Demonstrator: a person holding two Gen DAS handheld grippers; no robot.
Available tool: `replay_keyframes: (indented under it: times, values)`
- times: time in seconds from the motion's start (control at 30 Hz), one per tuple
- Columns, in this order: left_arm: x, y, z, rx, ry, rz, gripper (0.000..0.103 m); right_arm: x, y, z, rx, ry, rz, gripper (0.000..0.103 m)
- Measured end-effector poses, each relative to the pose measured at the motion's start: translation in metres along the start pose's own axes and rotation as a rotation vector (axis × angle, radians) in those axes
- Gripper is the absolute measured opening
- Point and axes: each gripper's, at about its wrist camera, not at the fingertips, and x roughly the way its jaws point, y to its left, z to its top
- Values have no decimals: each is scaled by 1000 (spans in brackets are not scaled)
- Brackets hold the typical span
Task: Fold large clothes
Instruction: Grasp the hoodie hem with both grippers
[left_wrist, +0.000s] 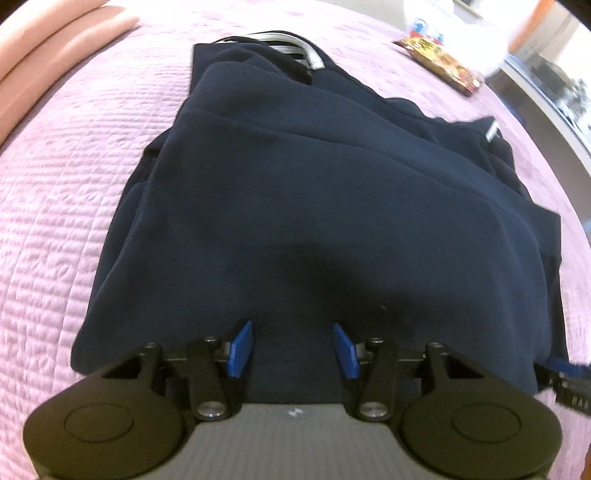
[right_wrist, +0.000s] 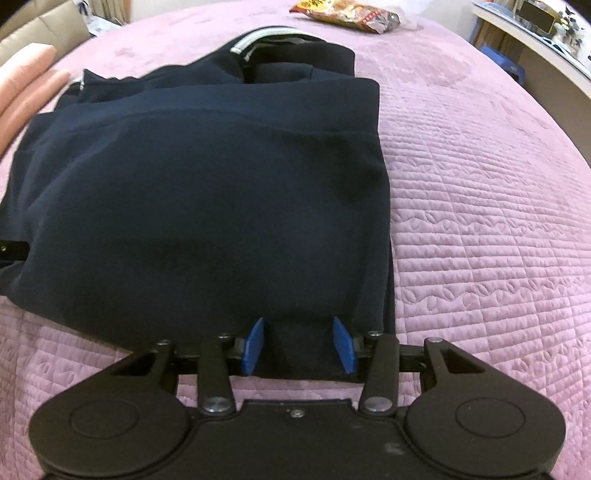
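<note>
On the pink quilted bed (left_wrist: 55, 221), the navy garment (left_wrist: 295, 192) already lies in a compact layered fold, seemingly only tidying left, with the left hand-held gripper (left_wrist: 293, 349) and right hand-held gripper (right_wrist: 301, 345) both released, straddling its near edge.

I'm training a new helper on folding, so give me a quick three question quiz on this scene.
1. True or false: the navy garment lies spread out in a single layer.
2. What covers the bed? A: pink quilted bedspread; B: white sheet; C: grey blanket.
3. What lies beyond the garment's far end?

Key: 1 false, it is folded in layers. 2 A. 3 a snack packet.
</note>
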Motion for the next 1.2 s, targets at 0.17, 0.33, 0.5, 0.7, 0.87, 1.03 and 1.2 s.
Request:
replay_keyframes:
  times: [0.17, 0.33, 0.5, 0.7, 0.87, 1.03, 1.2]
  values:
    - [-4, 1, 10, 89, -6, -27, 52, 1, -3, 15, 29, 46, 4, 55]
    - [-21, 21, 34, 38, -87, -53, 50, -21, -17, 54, 111, -141, 46, 68]
    - [-29, 37, 79, 58, -169, 9, 53, 0, -28, 107, 124, -233, 4, 75]
    - [-2, 59, 127, 19, -174, 20, 53, 23, -49, 135, 166, -225, 17, 75]
    - [17, 67, 140, -30, -149, -35, 56, 31, -59, 133, 168, -203, 28, 77]
    - [30, 70, 145, -67, -140, -39, 57, 40, -65, 132, 203, -191, 68, 78]
    - [31, 59, 144, -21, -175, -43, 24, 39, -56, 133, 163, -232, 119, 48]
